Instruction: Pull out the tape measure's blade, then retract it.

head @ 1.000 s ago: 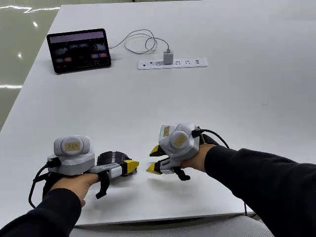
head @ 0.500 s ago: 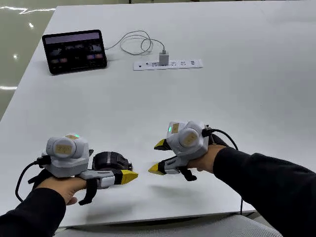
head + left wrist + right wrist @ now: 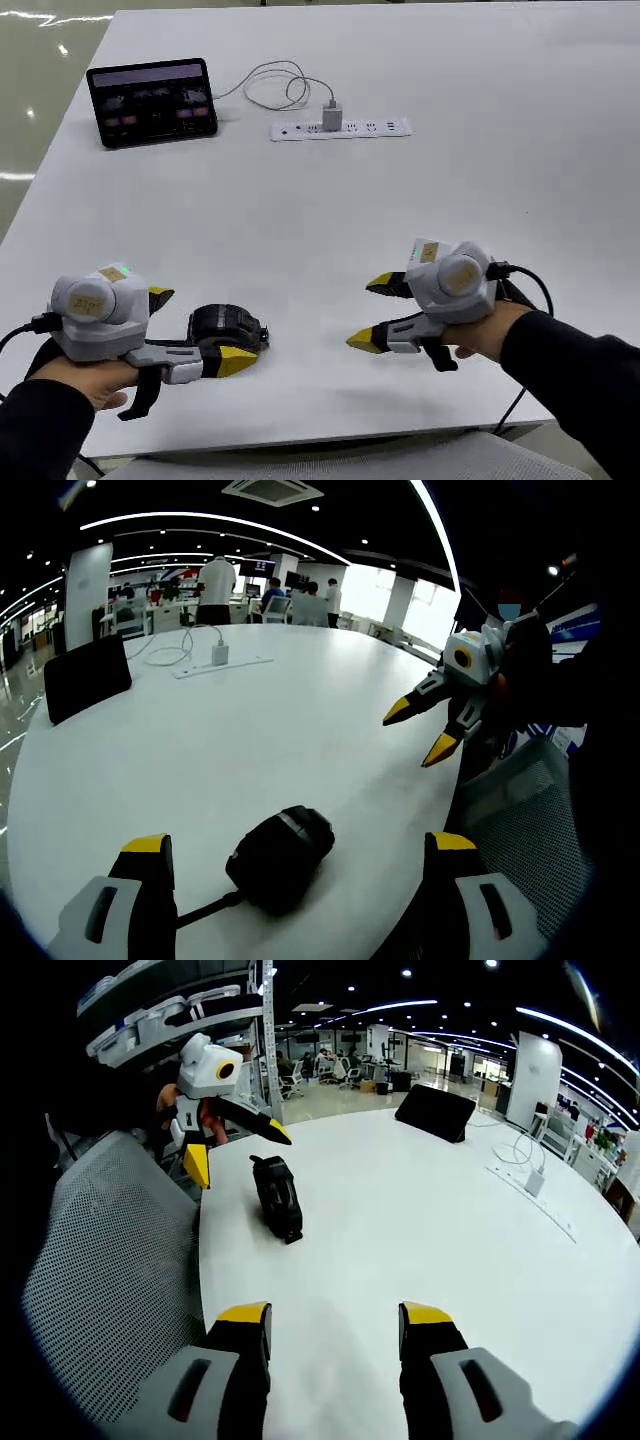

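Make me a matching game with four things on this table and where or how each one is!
Things:
1. tape measure
2. tablet
3. charger
4. right gripper

Descriptions:
A. plugged into the white power strip
B. open, holding nothing
C. standing at the far left, screen lit
D. black, lying between the open fingers of the left gripper

Pairs: 1-D, 2-C, 3-A, 4-B

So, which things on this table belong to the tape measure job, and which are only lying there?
For the job: black tape measure, left gripper, right gripper.
Lying about: tablet, power strip, charger with its white cable.
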The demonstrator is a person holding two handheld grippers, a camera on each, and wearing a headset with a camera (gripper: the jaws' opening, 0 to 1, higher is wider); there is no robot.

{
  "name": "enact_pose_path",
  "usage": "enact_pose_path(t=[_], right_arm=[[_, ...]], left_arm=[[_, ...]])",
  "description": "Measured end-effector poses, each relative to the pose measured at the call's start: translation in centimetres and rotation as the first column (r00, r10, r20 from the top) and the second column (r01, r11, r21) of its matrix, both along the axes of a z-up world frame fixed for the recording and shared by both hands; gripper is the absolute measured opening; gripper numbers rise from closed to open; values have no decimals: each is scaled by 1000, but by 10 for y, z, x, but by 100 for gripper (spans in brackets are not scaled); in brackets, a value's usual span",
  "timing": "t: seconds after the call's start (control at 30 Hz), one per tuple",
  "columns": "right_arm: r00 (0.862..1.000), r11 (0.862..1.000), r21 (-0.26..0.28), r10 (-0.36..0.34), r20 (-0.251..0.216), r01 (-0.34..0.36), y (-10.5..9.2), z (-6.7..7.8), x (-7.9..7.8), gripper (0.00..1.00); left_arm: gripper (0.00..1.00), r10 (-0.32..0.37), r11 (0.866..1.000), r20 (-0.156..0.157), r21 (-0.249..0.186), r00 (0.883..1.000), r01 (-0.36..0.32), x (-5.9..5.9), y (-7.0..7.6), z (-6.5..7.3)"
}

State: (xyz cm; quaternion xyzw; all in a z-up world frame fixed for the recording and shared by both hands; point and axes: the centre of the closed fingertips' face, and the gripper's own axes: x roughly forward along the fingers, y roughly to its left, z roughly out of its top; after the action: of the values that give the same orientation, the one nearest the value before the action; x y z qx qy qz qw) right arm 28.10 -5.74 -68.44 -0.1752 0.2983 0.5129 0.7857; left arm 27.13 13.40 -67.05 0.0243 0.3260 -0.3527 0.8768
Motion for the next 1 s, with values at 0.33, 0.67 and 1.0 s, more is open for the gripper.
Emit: enact_pose_path(t=[0.33,0.67,1.0], right_arm=[[994,994,15,-108,0,108,-54,7,-12,53],[983,983,-4,-186,14,186,-99,13,-22,56],[968,968,-6,-251,2,251,-126,15,-37,64]], left_arm=[[100,22,1000,27,-12,999,-21,-8,24,8],[100,41,999,23,24,999,-42,-24,49,3],[100,57,998,22,33,998,-58,-30,63,8]])
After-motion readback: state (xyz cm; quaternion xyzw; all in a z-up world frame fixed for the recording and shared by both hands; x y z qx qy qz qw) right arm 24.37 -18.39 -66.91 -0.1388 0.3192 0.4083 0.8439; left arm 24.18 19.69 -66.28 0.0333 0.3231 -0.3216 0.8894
